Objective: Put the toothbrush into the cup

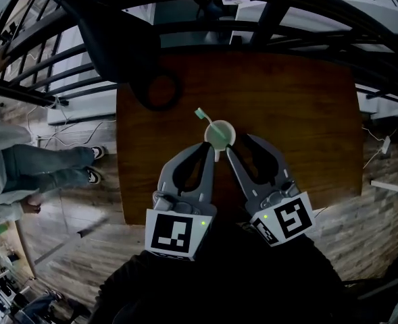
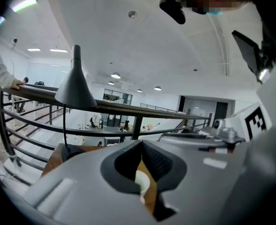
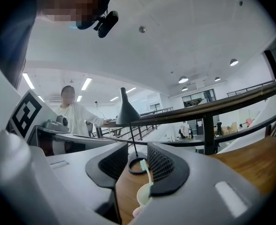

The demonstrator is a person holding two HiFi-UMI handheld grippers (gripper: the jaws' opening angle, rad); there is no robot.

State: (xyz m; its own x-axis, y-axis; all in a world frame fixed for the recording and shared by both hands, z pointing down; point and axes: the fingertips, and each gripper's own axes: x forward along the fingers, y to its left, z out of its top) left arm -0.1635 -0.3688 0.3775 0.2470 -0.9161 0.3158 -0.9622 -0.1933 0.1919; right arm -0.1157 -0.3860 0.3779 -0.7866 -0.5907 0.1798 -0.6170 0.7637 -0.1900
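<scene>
A pale cup (image 1: 219,135) stands upright on the brown wooden table (image 1: 307,113), and the toothbrush (image 1: 203,117) leans out of it with its green head up and to the left. My left gripper (image 1: 208,148) is just in front of the cup, its fingertips together and nothing held. My right gripper (image 1: 240,145) stands open beside the cup's right, empty. In the right gripper view the cup (image 3: 143,196) and the toothbrush (image 3: 147,175) show through the open jaws, ahead of them. The left gripper view shows the cup (image 2: 141,182) through the hollow behind the closed tips.
A black lamp's ring base (image 1: 157,90) sits at the table's far left, and its arm sweeps overhead. Dark railings (image 1: 43,73) run behind and left of the table. A person in jeans (image 1: 43,171) stands on the floor at left. Table edges are close on both sides.
</scene>
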